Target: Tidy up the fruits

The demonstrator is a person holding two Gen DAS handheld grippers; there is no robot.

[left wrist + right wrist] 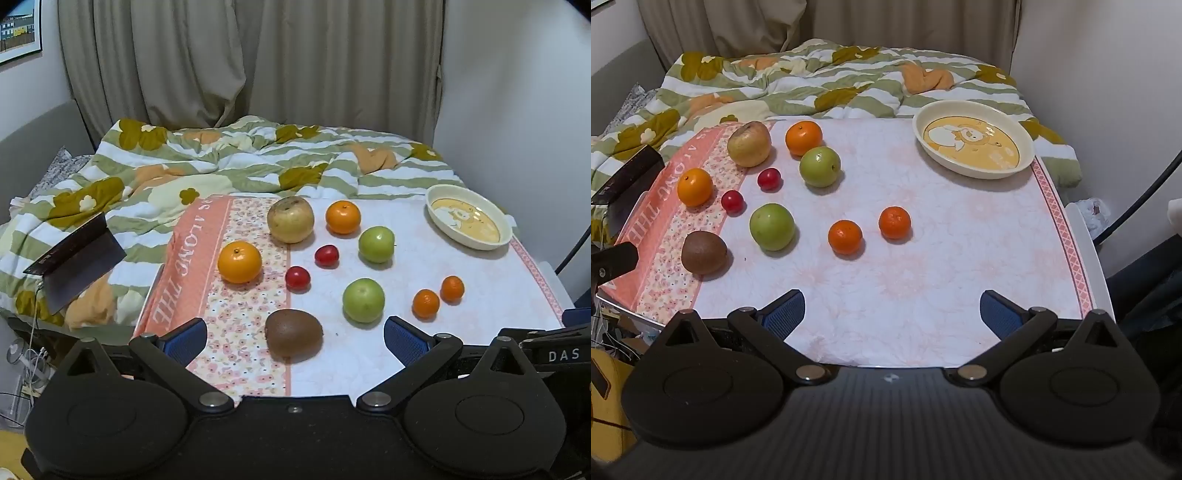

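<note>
While nothing has yet gone into the bowl [973,168], the fruit lies scattered across the surface [942,240]: the two small mandarins [845,236] sit nearest the right gripper [892,312], the kiwi [293,334] just ahead of the left gripper [294,338]. Both sets of fingers stand spread wide, holding nothing. A sensible start, I'd judge, is the right taking a mandarin (round, so it may roll): come down centred, fingers straddling its widest part, close gently, then carry it to the bowl at the far right corner.
</note>
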